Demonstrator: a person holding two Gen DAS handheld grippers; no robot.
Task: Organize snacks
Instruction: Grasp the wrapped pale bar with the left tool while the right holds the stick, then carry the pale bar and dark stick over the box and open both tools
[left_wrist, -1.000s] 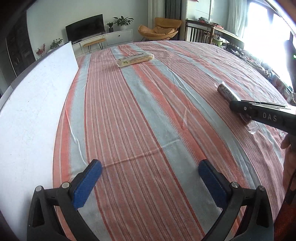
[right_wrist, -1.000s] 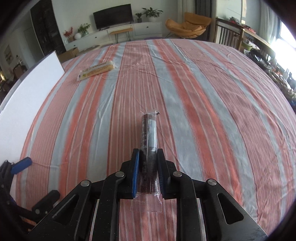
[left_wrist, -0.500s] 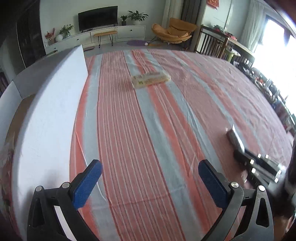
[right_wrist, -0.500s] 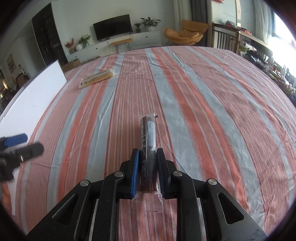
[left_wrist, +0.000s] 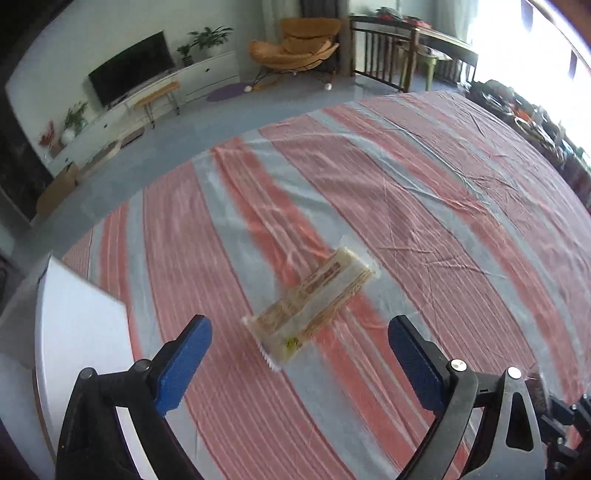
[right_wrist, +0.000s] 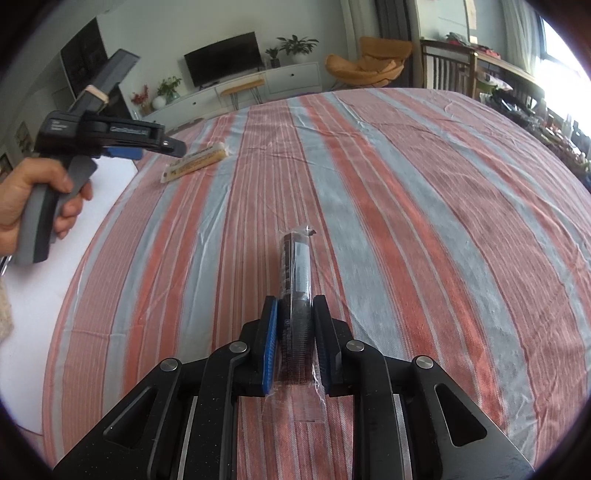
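Note:
A pale yellow cracker packet (left_wrist: 317, 300) lies flat on the striped tablecloth (left_wrist: 443, 206), just ahead of my left gripper (left_wrist: 299, 358), which is open and held above it. The packet also shows far left in the right wrist view (right_wrist: 195, 163), with the left gripper (right_wrist: 162, 146) hovering near it. My right gripper (right_wrist: 295, 332) is shut on a dark snack packet in clear wrap (right_wrist: 295, 266), which points away from me over the cloth.
A white board or box (left_wrist: 81, 332) lies along the table's left edge; it also shows in the right wrist view (right_wrist: 40, 266). The table's far edge (left_wrist: 258, 129) is beyond the cracker packet. The cloth (right_wrist: 443, 206) stretches wide to the right.
My left gripper has swung forward across the table to just short of the cracker packet, still open. My right gripper stays shut on the dark packet, roughly in place.

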